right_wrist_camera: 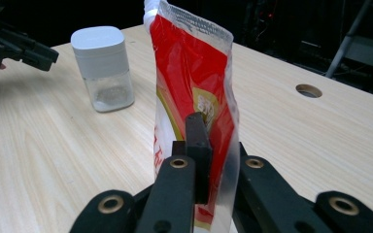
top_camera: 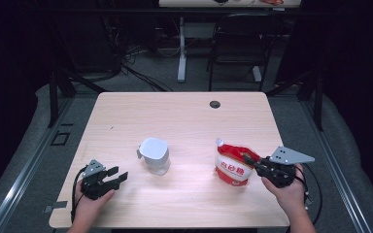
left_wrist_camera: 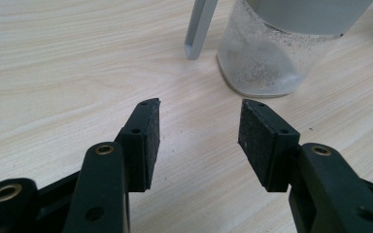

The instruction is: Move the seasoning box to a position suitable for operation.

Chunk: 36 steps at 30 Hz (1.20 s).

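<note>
Pouch (top_camera: 232, 165) of red and white plastic stands on the right side of a pale wooden table (top_camera: 184, 116) in the high view, pinched at its right edge by the right hand-held gripper (top_camera: 249, 160). A clear jar with a grey lid (top_camera: 154, 155) sits near the table's middle, well apart from the pouch. The left hand-held gripper (top_camera: 119, 177) rests near the front left corner with its jaws spread, holding nothing. White characters run across the pouch's red band, too small to read.

Left gripper view: the two black pads (left_wrist_camera: 148, 141) stand apart over bare wood, and the jar (left_wrist_camera: 267, 63), dusted inside with white grains, stands just ahead of them.

Right gripper view: the jaws are clenched on the pouch's (right_wrist_camera: 194, 107) thin side seam, and the pouch stands upright with its spout at the top. A yellow-bordered emblem shows on the red panel, its writing blurred. The jar (right_wrist_camera: 104, 68) and the other gripper (right_wrist_camera: 19, 46) sit farther off.

The grip is on slack film only, so the pouch could likely slip, sag or swing when lifted, and if the spout is open, its contents could spill onto the table.
</note>
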### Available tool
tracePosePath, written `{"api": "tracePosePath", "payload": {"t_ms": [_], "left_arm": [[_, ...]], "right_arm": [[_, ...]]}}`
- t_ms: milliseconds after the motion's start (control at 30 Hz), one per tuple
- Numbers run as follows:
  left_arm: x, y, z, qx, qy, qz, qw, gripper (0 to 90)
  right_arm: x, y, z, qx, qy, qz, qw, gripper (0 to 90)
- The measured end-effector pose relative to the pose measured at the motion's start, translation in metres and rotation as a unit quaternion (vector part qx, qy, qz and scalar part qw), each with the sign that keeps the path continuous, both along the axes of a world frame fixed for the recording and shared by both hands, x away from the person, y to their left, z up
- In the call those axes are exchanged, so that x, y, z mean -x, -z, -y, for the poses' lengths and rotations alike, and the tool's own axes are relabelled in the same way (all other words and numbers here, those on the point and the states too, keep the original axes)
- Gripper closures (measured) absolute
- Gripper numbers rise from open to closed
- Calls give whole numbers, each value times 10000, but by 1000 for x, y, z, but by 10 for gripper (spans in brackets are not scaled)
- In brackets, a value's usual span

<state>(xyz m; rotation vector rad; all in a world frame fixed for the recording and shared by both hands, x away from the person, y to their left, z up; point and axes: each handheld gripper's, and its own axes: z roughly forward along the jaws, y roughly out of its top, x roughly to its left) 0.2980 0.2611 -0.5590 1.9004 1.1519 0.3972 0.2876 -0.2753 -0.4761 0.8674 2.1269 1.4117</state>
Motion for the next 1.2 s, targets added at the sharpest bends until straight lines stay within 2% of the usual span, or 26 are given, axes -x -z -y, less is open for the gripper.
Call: {"api": "tracePosePath", "payload": {"t_ms": [200, 267, 300, 467, 500, 600, 633, 667, 700, 733, 767, 833, 1067, 1200], "left_arm": [[0, -1, 1, -95, 45, 8, 9999, 504], [0, -1, 1, -92, 47, 9, 9999, 505], [0, -1, 0, -85, 61, -4, 9999, 505], [0, -1, 0, -62, 63, 16, 10000, 505], [0, -1, 1, -67, 51, 4, 10000, 504], [0, -1, 1, -66, 50, 11, 10000, 505], [1, -1, 1, -59, 43, 13, 10000, 505], [1, -1, 1, -59, 43, 13, 10000, 505], [1, -1, 1, -61, 46, 11, 10000, 505], [1, -1, 1, -61, 46, 11, 10000, 505], [0, -1, 1, -64, 46, 9, 10000, 505], [0, -1, 1, -60, 49, 2, 10000, 505], [0, 0, 1, -65, 76, -7, 10000, 504], [1, -1, 3, -59, 104, 46, 9999, 504]], "right_arm": [[1, 1, -2, 74, 124, 98, 9998, 900], [1, 1, -3, 104, 231, 154, 9996, 900], [0, 2, -4, 92, 380, 196, 9990, 900], [0, 2, -3, 151, 575, 250, 9979, 900], [-1, 2, -3, 174, 712, 284, 9969, 900], [-1, 2, -3, 169, 836, 305, 9959, 900], [-2, 2, -2, 163, 994, 304, 9945, 900], [-2, 2, -2, 163, 994, 304, 9945, 900], [-2, 3, -1, 126, 1149, 321, 9928, 900], [-2, 3, -1, 126, 1149, 321, 9928, 900], [-1, 2, 1, 136, 1275, 334, 9912, 900], [1, 1, 1, 171, 1364, 338, 9899, 900], [5, 3, 4, -62, 1392, 240, 9900, 894], [5, 4, 12, -248, 1456, 141, 9889, 827]]}}
